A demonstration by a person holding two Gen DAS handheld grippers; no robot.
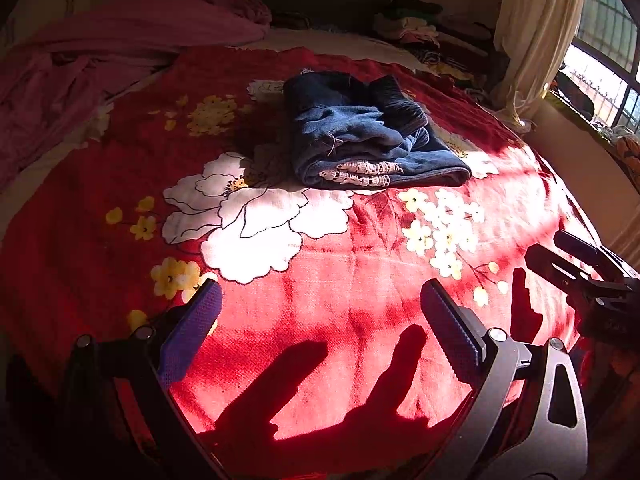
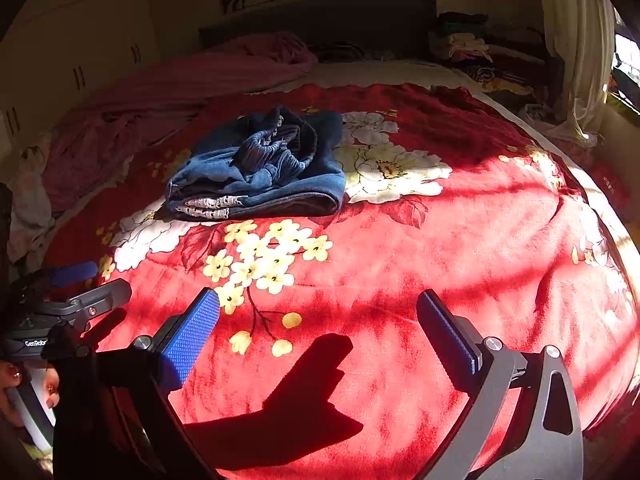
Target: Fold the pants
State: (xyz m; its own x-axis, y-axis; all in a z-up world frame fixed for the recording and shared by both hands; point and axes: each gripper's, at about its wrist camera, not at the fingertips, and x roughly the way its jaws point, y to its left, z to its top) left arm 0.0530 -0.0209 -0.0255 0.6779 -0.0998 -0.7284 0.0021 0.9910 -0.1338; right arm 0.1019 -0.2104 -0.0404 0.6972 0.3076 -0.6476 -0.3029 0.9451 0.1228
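Pants [image 1: 372, 136], one dark blue pair, folded in a bundle on one red flowered blanket [image 1: 360, 300], well apart from both tools. Two grippers, left gripper [image 1: 320, 312] and right gripper [image 2: 318, 320], fingers spread wide, nothing pinched. "GenRobo" lettering, partly legible on left tool's body.
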